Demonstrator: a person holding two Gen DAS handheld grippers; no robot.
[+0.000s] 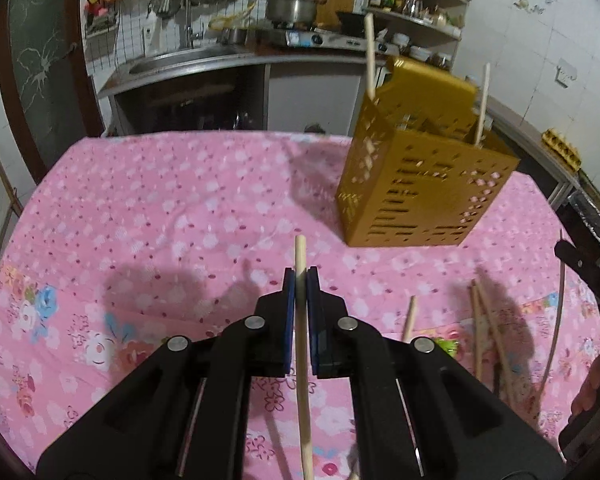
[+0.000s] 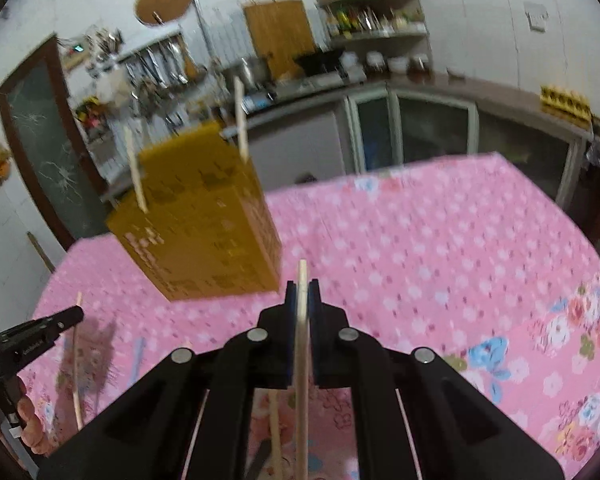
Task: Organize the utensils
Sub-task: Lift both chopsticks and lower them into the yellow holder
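Observation:
A gold perforated utensil holder (image 1: 424,176) stands on the pink floral tablecloth (image 1: 160,208) with two wooden chopsticks (image 1: 369,56) upright in it. My left gripper (image 1: 300,280) is shut on a wooden chopstick (image 1: 302,360), short of the holder and to its left. My right gripper (image 2: 302,292) is shut on another wooden chopstick (image 2: 302,360), with the holder (image 2: 204,228) ahead to its left. Several loose chopsticks (image 1: 488,332) lie on the cloth at the lower right of the left wrist view.
A kitchen counter with sink (image 1: 188,60), a pot on a stove (image 1: 292,8) and a spice shelf (image 1: 416,4) runs behind the table. The left gripper's side shows in the right wrist view (image 2: 32,336). An egg carton (image 2: 566,102) sits on the side counter.

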